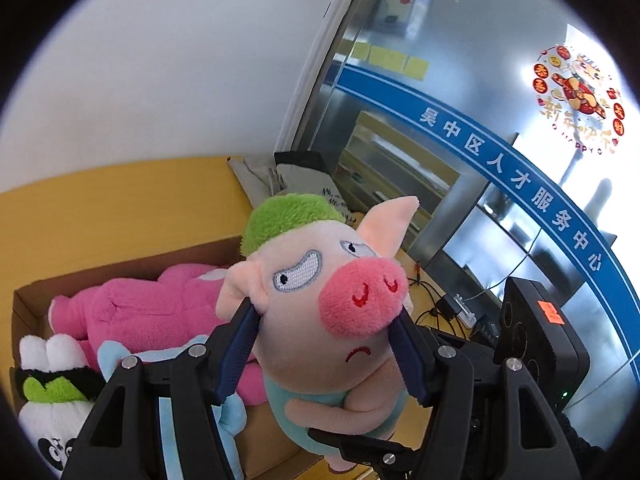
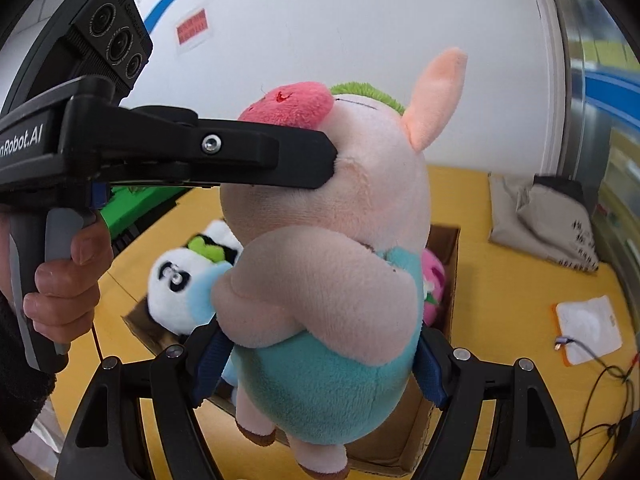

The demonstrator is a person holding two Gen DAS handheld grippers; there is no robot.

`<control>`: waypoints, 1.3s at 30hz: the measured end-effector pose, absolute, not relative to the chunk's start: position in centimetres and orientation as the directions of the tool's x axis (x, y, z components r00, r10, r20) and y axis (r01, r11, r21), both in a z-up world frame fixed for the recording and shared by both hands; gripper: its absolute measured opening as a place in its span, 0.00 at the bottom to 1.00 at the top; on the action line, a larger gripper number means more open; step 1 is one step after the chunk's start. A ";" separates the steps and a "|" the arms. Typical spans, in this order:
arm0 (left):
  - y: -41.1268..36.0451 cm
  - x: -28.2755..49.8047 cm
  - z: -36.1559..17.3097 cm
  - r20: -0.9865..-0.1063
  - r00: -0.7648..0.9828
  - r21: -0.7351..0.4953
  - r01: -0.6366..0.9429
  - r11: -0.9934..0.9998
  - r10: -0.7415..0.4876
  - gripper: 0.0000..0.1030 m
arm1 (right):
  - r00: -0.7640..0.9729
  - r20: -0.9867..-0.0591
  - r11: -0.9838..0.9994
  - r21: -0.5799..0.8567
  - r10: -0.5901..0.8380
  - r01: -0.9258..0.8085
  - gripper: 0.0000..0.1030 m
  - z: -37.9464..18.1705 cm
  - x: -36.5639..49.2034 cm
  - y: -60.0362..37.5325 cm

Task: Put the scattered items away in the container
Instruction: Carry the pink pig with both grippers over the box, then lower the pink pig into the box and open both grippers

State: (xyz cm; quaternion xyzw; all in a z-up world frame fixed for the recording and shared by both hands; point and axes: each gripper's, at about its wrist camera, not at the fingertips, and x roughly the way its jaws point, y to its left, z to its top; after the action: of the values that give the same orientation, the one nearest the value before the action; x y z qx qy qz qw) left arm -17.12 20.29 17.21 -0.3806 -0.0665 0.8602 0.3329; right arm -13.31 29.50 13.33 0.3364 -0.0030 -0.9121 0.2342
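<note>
Yellow floor (image 2: pixel 500 280); cardboard box (image 1: pixel 120 276) holds pink plush (image 1: pixel 152 304), panda (image 2: pixel 176 280); both grippers (image 1: pixel 324 344) (image 2: pixel 320 364) clamp pig (image 1: pixel 320 300).

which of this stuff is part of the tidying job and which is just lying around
Part of the job:
- pig plush, held by the left gripper and the right gripper
- cardboard box
- pink plush and panda plush in the box

Just lying about:
- grey cloth bag
- white pouch
- cables

Bright, even daylight in our fisheye views.
We see glare at the window (image 1: pixel 592 184), black curved corners, and blur along the right edge.
</note>
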 end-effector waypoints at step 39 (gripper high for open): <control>20.2 -13.5 8.4 -0.716 -0.530 -0.224 -0.444 -0.868 0.455 0.62 | -0.540 -0.807 -0.913 -0.003 -0.239 0.408 0.53 5.0 -14.3 28.2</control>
State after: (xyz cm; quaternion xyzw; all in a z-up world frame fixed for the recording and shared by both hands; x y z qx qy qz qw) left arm -13.51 20.17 8.41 -0.4112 -0.0070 0.8745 0.2571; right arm -14.33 28.19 4.97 0.4423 0.0956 -0.8722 0.1856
